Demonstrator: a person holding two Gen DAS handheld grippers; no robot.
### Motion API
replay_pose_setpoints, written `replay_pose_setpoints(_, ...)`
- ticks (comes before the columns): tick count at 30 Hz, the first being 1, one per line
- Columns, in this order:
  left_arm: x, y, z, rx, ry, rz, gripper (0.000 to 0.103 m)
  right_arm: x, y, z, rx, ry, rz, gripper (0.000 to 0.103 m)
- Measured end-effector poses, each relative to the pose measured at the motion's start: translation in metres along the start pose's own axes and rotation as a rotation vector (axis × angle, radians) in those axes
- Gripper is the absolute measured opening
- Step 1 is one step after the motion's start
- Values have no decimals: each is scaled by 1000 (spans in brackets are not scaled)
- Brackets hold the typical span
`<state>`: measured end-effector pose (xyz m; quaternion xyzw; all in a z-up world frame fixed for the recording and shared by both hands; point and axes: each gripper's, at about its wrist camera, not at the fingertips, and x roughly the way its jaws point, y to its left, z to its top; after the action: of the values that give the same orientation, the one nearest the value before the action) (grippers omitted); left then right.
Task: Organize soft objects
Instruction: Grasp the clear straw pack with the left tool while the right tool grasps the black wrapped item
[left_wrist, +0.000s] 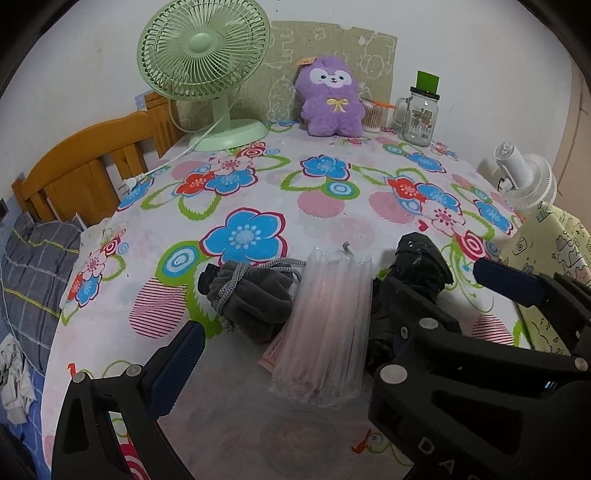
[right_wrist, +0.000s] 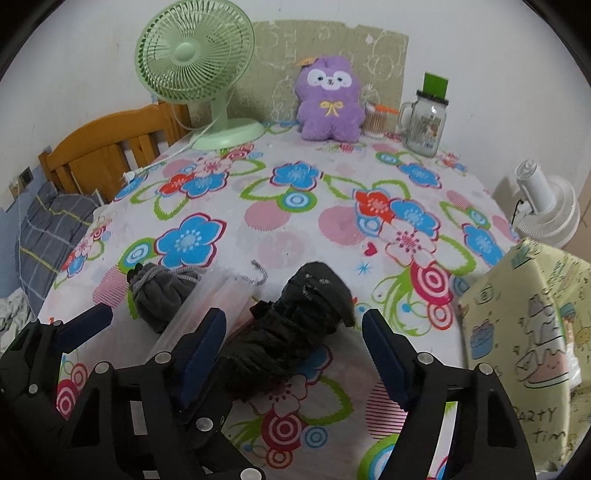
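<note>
Both grippers hover low over the floral worktop (left_wrist: 332, 177), jaws apart. The left gripper (left_wrist: 288, 332) stands spread, nothing pressed, with the clear air-column sleeve (left_wrist: 325, 325) lying between its fingers. Just left of that sleeve sits the grey drawstring pouch (left_wrist: 251, 295), touching it; just right of the sleeve lies the black bundled fabric (right_wrist: 291, 325). The right gripper (right_wrist: 295, 332) straddles that black bundle, pads clear of it on both sides. Far beyond the sleeve, the purple plush (left_wrist: 330, 96) sits upright by the wall.
</note>
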<state>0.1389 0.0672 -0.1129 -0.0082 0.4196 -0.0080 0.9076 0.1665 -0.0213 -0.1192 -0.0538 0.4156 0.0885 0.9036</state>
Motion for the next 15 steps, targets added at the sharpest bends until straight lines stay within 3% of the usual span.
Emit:
replay_pose_setpoints(11,13,5,-3,-7,41,5,103,20,4,0,-20,58,12,62)
replay_pose_setpoints(15,14,4,-5,-2,45,6,102,25,7,0,-41,70,2,48)
